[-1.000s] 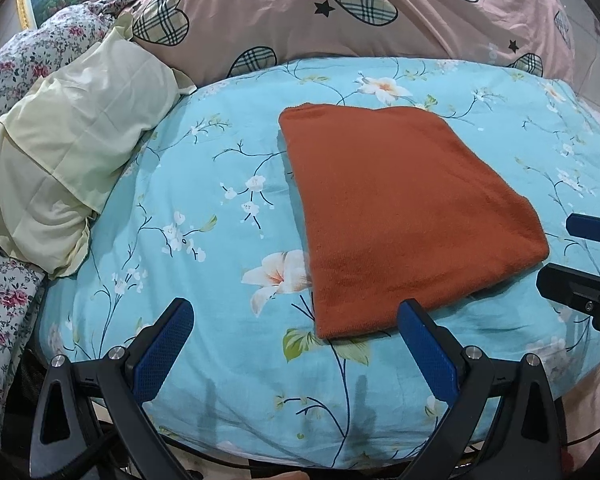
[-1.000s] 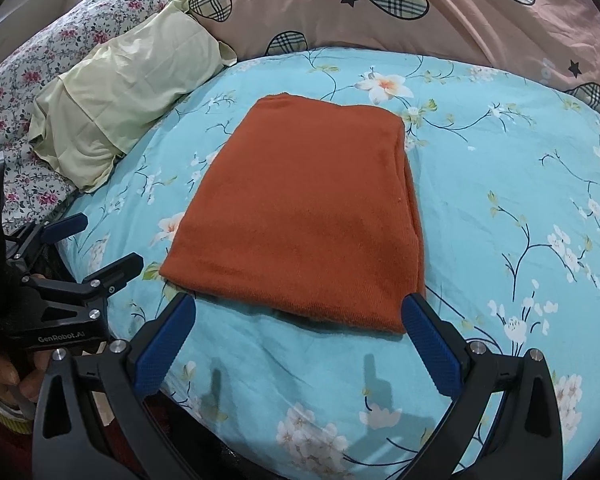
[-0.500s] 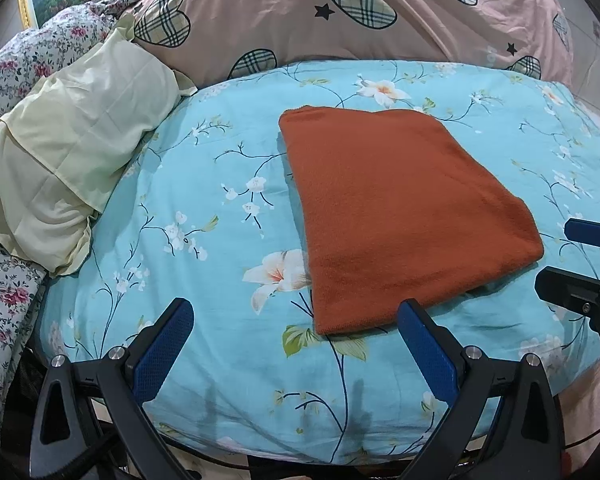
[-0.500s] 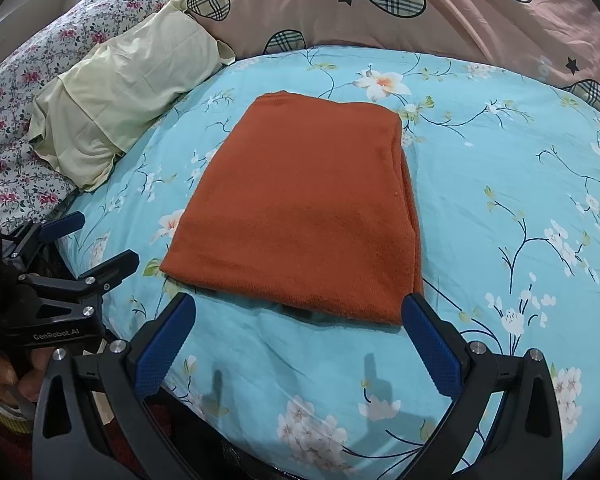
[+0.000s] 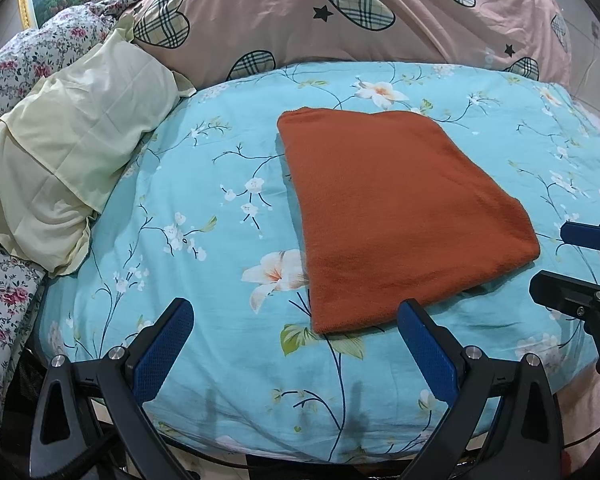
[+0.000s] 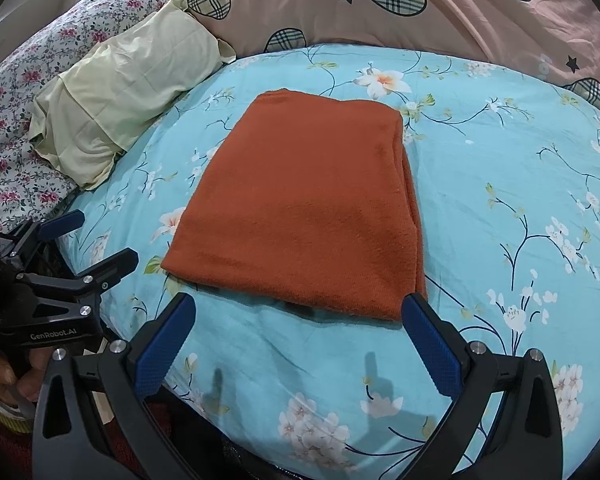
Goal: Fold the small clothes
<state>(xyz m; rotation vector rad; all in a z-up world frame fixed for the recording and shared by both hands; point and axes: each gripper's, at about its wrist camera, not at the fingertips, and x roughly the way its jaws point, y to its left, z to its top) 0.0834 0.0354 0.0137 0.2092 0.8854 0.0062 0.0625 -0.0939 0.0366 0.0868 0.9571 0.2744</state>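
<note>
cloth [image 5: 404, 216], rust-orange and folded into a neat rectangle, lies flat on the blue floral sheet [image 5: 204, 184] near the middle of the bed, nothing touching it. in the right wrist view the cloth [image 6: 308, 208] shows stacked layers along its right edge, and its near edge sits just beyond the right gripper [image 6: 300, 334].

left gripper [image 5: 296, 338] hovers at the near edge of the bed with its jaws spread wide and empty; the cloth's near corner lies just beyond its right finger. right gripper is likewise spread wide, holding nothing, its blue fingers [image 6: 430, 344] above the sheet [image 6: 500, 184] short of the cloth.

each tool shows in the other's view: the right gripper [image 5: 576, 260] at the right edge, just beside the cloth's right corner, and the left gripper [image 6: 88, 244] at the left edge, with a hand [image 6: 16, 376] gripping its handle.

pale yellow pillow [image 5: 68, 152] rests at the left of the bed, well apart from the cloth. pink quilt [image 5: 340, 16] with plaid hearts is heaped along the far side. floral bedding [image 6: 32, 80] lies beyond the pillow [image 6: 128, 92].
</note>
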